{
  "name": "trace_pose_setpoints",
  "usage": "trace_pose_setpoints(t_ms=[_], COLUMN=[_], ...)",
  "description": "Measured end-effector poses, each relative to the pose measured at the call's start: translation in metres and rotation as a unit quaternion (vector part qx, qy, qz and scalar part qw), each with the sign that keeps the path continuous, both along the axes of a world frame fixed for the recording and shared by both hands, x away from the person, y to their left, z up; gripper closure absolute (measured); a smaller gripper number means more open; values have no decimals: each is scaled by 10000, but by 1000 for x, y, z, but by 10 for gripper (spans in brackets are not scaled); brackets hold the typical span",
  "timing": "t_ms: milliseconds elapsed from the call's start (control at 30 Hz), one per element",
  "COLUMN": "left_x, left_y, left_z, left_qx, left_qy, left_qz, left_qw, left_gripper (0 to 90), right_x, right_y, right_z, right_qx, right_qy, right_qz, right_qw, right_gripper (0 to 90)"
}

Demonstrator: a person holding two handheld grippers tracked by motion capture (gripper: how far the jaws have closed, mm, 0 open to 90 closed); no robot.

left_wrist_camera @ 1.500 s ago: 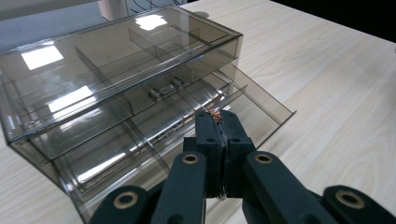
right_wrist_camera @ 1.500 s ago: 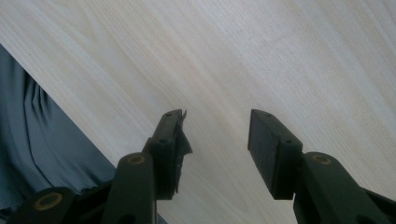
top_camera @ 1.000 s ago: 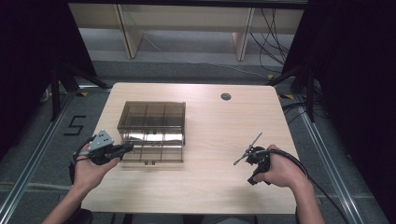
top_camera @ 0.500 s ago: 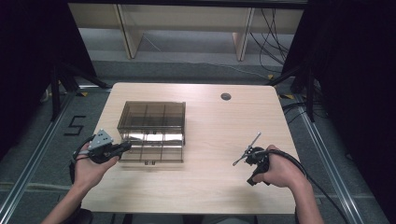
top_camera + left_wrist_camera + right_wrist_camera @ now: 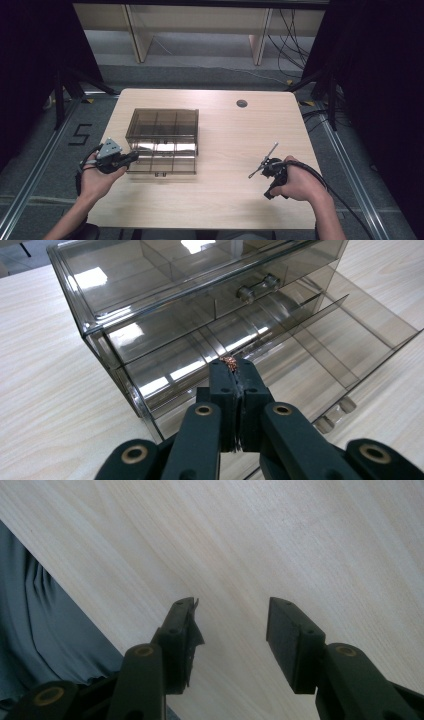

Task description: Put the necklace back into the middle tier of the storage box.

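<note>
A: Left tool [image 5: 234,371], jaws pinched on a small coppery tuft [image 5: 229,363], hangs over the pulled-out lower drawer [image 5: 320,347], likely to drop it in.
B: Noted. Smoky clear drawer box [image 5: 162,140], bench's [image 5: 240,200] left half. Right tool [image 5: 231,630] gapes wide, idle over bare wood.

Right gripper [image 5: 232,625] over bare wood
Jaws spread apart, light table [image 5: 300,540] beneath, grey-blue cloth [image 5: 45,635] at lower left of frame
</note>
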State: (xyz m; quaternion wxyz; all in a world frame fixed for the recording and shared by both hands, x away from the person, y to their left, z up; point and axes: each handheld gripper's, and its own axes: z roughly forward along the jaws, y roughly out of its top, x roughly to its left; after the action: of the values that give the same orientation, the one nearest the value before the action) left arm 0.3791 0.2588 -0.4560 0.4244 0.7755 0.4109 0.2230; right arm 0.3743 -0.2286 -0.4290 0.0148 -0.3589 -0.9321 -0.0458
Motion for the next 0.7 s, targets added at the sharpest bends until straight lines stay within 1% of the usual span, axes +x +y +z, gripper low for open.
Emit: trace_pose_setpoints(t_ms=[100,133,167,200,233,267,300,400,433,467,500,533,567,633,667,700], left_x=[2,2,3,3,4,4,5,6,6,6,6,7,7,8,9,9], left_y=[0,0,0,0,3,3,3,4,4,3,4,3,4,3,5,5], left_z=[-2,-2,-3,-3,-3,-4,-4,-5,-6,-6,-6,-7,-7,-8,-8,-8], left_qx=[37,69,68,68,246,217,241,280,219,246,289,278,330,322,459,487], left_qy=[48,61,106,106,175,184,197,226,281,259,288,304,324,368,401,435], left_qz=[14,42,38,38,-26,34,9,30,62,70,51,53,35,42,-34,-32], left_qw=[10000,9999,9999,9999,9995,9996,9995,9993,9993,9993,9992,9991,9989,9988,9981,9979], left_gripper=[878,879,878,879,878,878,878,878,878,878,878,878,878,878,878,878], right_x=[-1,-1,0,0,1,1,1,1,1,1,0,1,1,0,0,1], right_y=[1,1,0,0,0,0,0,0,0,0,1,1,1,2,2,1], right_z=[-1,-1,-1,-1,-1,-1,-1,-1,-1,-1,-2,-2,-2,-2,-2,-2], right_qx=[-15,-21,2,-9,-15,-16,-22,-21,-21,-35,-46,-32,-42,-43,-50,-47], right_qy=[-1,-16,-33,-34,-59,-44,-48,-42,-38,-39,-46,-41,-34,-37,-34,-42], right_qz=[-65,-43,45,32,98,85,138,131,130,132,91,121,97,103,103,132], right_qw=[10000,10000,10000,10000,9999,10000,9999,9999,9999,9999,9999,9999,9999,9999,9999,9999], right_gripper=[549,550,550,550,551,551,551,552,552,553,553,553,552,553,553,554])
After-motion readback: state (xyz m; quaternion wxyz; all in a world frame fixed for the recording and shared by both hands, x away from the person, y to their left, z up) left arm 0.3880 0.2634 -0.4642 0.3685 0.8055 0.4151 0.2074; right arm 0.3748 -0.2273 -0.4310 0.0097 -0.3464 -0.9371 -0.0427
